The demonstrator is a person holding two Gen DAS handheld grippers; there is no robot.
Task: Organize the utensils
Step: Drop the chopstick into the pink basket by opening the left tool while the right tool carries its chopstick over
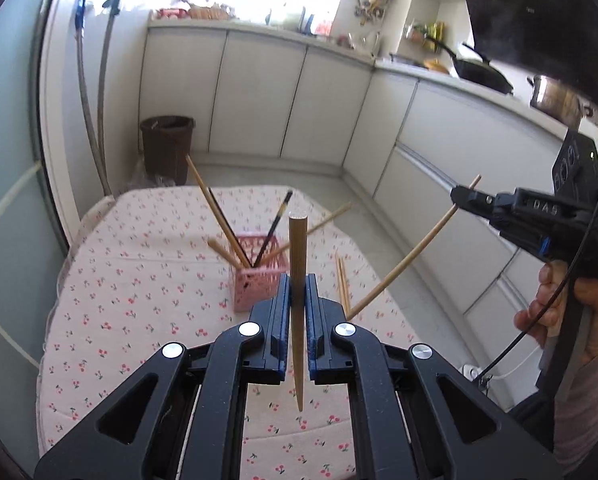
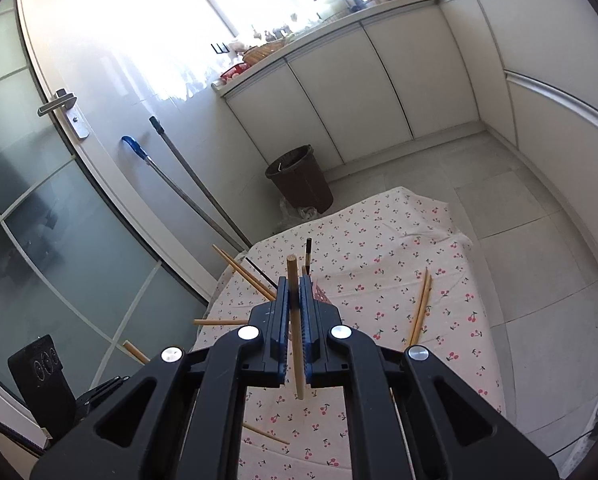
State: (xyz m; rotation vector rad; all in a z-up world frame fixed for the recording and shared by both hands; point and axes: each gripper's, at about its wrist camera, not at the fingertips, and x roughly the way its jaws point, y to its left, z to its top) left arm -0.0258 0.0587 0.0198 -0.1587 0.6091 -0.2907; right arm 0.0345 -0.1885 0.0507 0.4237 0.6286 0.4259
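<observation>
On left wrist view, left tool [image 1: 297,292] is clamped on a wood chopstick [image 1: 298,264], thick end up, w/ the pink basket [image 1: 259,280] just behind it on the cherry-cloth tabletop [image 1: 139,300]. Basket has chopsticks in it. Right tool [image 1: 465,196] on the right pinches another stick [image 1: 403,264] up in the air. Two loose sticks [image 1: 342,280] lie near the basket.

On right wrist view, right tool [image 2: 295,300] grips its stick [image 2: 295,320]. Two sticks [image 2: 421,306] lie on the cloth to the right.
</observation>
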